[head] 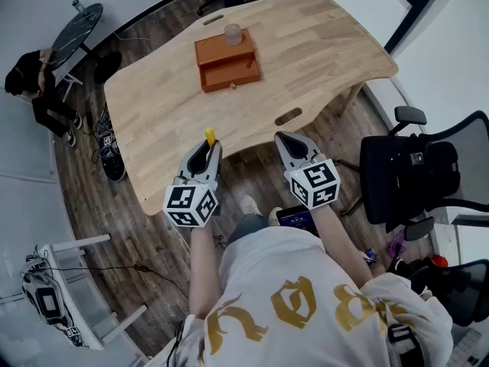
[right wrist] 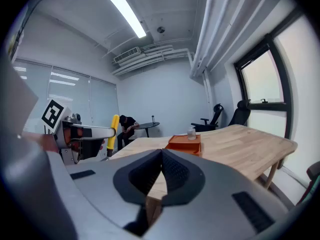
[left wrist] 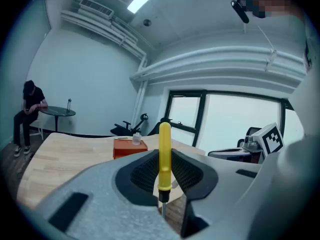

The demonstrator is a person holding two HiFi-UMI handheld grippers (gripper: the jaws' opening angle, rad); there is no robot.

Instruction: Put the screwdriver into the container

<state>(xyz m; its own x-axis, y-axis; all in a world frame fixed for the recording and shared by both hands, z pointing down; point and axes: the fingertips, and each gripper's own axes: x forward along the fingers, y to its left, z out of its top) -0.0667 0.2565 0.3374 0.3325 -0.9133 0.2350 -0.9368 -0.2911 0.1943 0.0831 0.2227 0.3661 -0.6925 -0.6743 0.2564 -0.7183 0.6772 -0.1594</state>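
A light wooden worktop (head: 321, 44) stands in an office with a plank floor. The orange container (head: 227, 63) is set at its far middle, well apart from both grippers, which are held off the near edge. The yellow screwdriver (left wrist: 164, 154) is clamped upright by its handle in the left gripper (head: 206, 150), shaft pointing down; the right gripper (head: 292, 142) is closed on nothing. As only a narrow handle is pinched, it is judged that the tool could pivot or slip during the long reach, or be let go onto the rim instead of inside. A small clear bottle (head: 232, 34) at the container's far side could be knocked over by an overshoot. Nothing is seen on the bare worktop between. A black chair (head: 405, 176) at the right and a seated person (head: 38, 82) by a round table (head: 76, 23) at the far left are kept out of the path.
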